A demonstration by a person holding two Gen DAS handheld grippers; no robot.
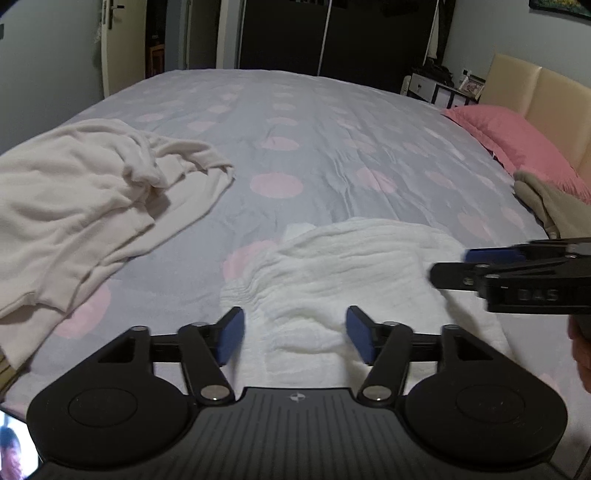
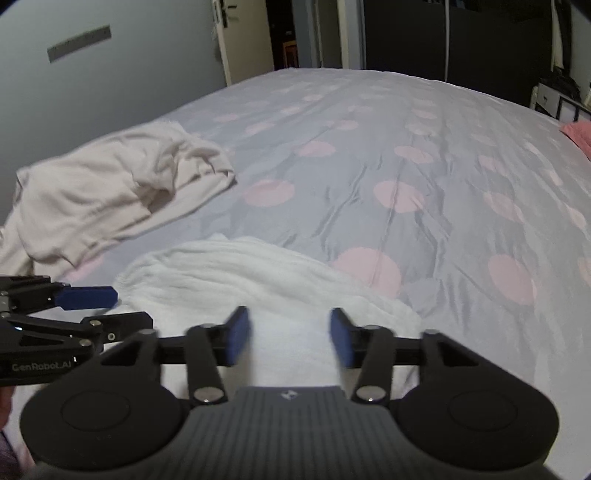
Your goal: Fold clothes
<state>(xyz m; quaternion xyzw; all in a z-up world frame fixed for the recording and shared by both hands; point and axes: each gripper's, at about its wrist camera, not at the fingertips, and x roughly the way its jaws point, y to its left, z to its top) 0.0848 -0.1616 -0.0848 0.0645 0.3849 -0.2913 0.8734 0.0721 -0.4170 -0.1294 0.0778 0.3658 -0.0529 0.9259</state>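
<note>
A white ribbed garment (image 1: 343,273) lies rumpled on the bed near its front edge, also in the right wrist view as the white garment (image 2: 236,280). My left gripper (image 1: 295,336) hovers over its near part, open, with cloth below the blue pads but not pinched. My right gripper (image 2: 290,334) is open above the same garment's near edge. The right gripper (image 1: 469,266) enters the left wrist view from the right, and the left gripper (image 2: 107,306) enters the right wrist view from the left. A cream garment (image 1: 88,199) lies crumpled at the left, seen again as the cream garment (image 2: 110,195).
The bed cover (image 1: 314,155) is grey with pink dots. A pink pillow (image 1: 517,140) and an olive cloth (image 1: 546,203) sit at the right by a beige headboard (image 1: 543,96). Dark wardrobes (image 1: 332,33) and a door (image 2: 243,37) stand beyond. A phone screen (image 1: 14,450) glows at the lower left.
</note>
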